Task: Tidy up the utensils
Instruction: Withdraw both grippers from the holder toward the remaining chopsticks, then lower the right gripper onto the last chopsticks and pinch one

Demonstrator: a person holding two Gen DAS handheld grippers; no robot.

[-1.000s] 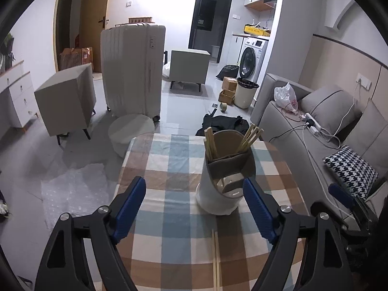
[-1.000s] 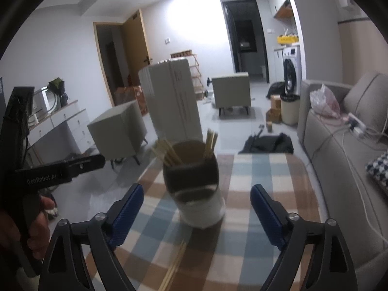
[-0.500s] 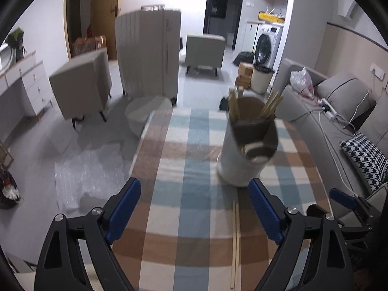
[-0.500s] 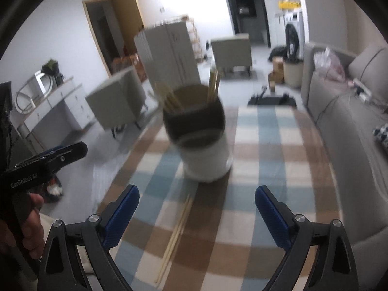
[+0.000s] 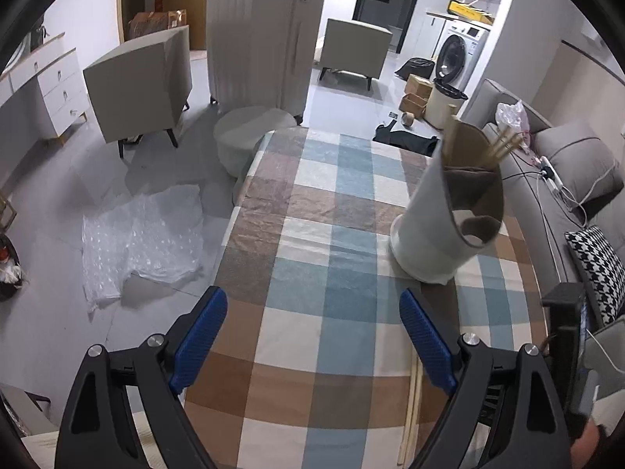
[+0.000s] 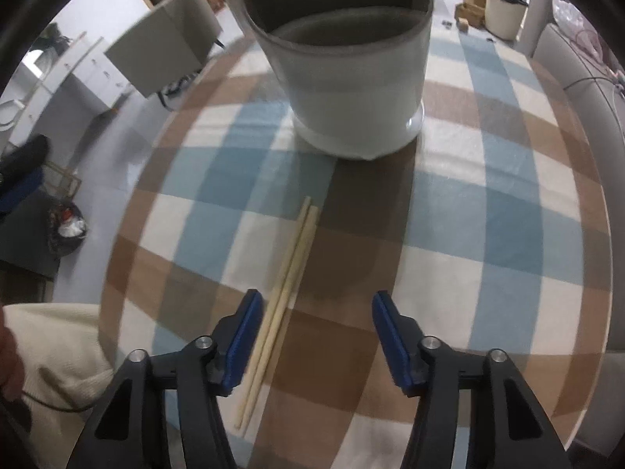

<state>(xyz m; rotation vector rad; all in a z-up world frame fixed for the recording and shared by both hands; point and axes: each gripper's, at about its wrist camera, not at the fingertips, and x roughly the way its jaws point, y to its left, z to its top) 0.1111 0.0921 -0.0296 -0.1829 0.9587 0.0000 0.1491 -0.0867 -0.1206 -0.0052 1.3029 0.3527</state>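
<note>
Both grippers have dropped toward the tablecloth over the last second, and the right one far more than the left. Starting at the left, the left gripper (image 5: 310, 336) hangs over the checked tablecloth (image 5: 343, 293) with its blue fingers (image 5: 197, 334) spread wide and nothing between them. The white utensil holder (image 5: 437, 230), which sat dead ahead of it a second ago, now stands off at about two o'clock, so this hand has swung away to the left and looks to be out of the work for now. Some chopsticks already stand in the holder's back compartment.

Moving right, the loose pair of chopsticks (image 6: 281, 285) lies flat on the cloth, the two sticks side by side and touching, running from the holder's shadow back toward the person. The right gripper (image 6: 314, 338) has come down low over their near end. Its fingers are spread apart and hold nothing; the sticks pass just inside the left pad, at about nine o'clock from the gripper's centre, not midway. From here the holder looms at twelve o'clock, its front compartment open.

My guess is the pick-up is the step in hand: the right hand needs to shift slightly left to centre the pair, close, then lift toward the holder.
</note>
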